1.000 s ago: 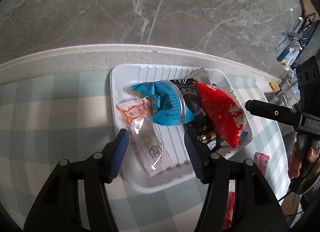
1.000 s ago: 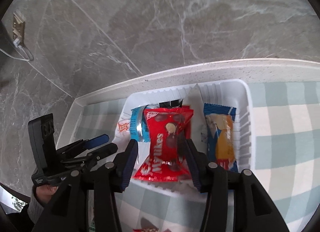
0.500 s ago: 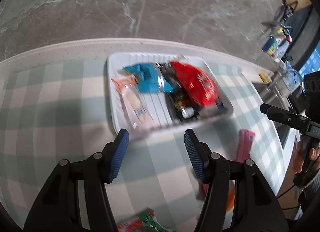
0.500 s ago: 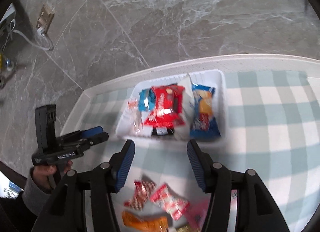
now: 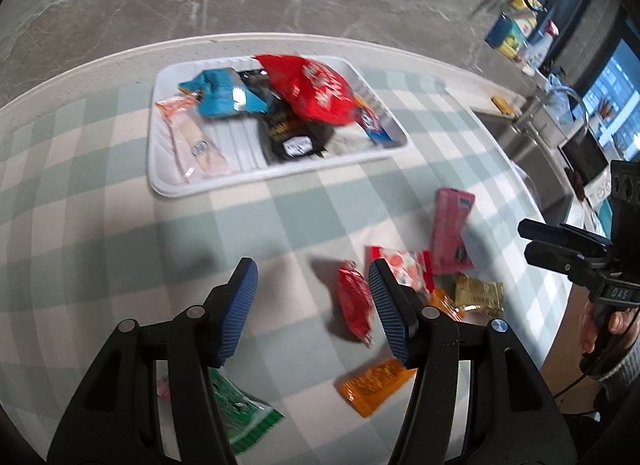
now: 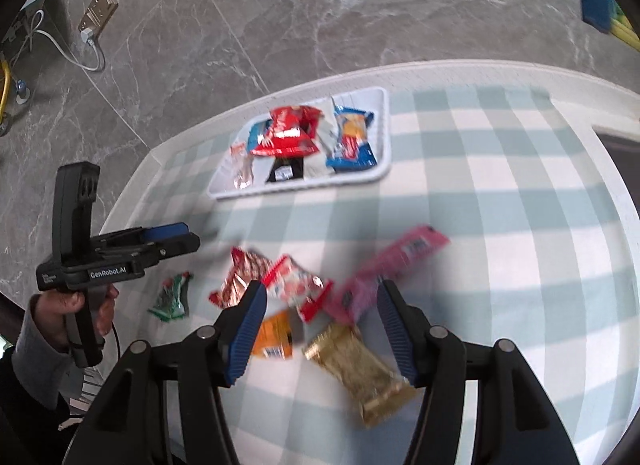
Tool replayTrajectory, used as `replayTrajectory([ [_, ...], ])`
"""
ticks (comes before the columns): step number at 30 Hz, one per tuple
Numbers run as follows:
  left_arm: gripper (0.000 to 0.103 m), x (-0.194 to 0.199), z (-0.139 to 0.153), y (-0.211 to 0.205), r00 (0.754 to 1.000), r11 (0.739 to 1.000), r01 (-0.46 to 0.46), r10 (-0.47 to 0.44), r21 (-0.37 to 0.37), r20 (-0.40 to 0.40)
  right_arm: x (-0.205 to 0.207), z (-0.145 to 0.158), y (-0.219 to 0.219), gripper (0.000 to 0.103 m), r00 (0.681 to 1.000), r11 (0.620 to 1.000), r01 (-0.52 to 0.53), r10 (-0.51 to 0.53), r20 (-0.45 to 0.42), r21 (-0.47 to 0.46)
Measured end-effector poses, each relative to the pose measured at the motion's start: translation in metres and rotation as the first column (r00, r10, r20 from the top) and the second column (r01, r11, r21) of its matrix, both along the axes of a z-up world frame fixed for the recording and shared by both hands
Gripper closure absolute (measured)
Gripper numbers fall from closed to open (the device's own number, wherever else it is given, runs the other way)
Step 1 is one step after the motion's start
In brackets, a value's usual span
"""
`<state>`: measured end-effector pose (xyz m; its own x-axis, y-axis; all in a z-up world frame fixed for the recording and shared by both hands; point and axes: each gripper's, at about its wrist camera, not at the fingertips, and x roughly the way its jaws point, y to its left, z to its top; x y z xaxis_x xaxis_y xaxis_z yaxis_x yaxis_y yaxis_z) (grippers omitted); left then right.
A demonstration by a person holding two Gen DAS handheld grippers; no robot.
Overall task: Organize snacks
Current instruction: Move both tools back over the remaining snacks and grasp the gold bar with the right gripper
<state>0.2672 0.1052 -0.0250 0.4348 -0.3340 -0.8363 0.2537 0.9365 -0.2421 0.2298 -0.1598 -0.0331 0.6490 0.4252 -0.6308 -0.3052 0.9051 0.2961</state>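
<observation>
Both grippers hold nothing: left gripper (image 5: 312, 307) parted, right gripper (image 6: 320, 329) just widening over loose snacks (image 6: 292, 285) near the tray (image 6: 382, 137). Only the left view shows a sink (image 5: 532, 133) beyond the tray.

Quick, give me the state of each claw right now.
Left claw: open, holding nothing, above the checked cloth.
Right claw: open, has just been opening, nothing gripped, above the loose snacks.
</observation>
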Motion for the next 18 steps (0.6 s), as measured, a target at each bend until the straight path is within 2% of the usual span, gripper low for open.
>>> replayTrajectory([
  [5,0.047,-0.01,0.0,-0.016,1.0,0.999,0.027,-0.027,0.019,-0.008,-0.017,-0.012,-0.002,0.042,1.0,1.0,0.0,0.0,0.006,-0.017],
  [18,0.047,-0.029,-0.001,-0.048,0.997,0.995,0.076,-0.075,0.064,-0.009,-0.038,-0.024,0.005,0.042,0.998,0.99,-0.05,0.055,0.032,-0.129],
])
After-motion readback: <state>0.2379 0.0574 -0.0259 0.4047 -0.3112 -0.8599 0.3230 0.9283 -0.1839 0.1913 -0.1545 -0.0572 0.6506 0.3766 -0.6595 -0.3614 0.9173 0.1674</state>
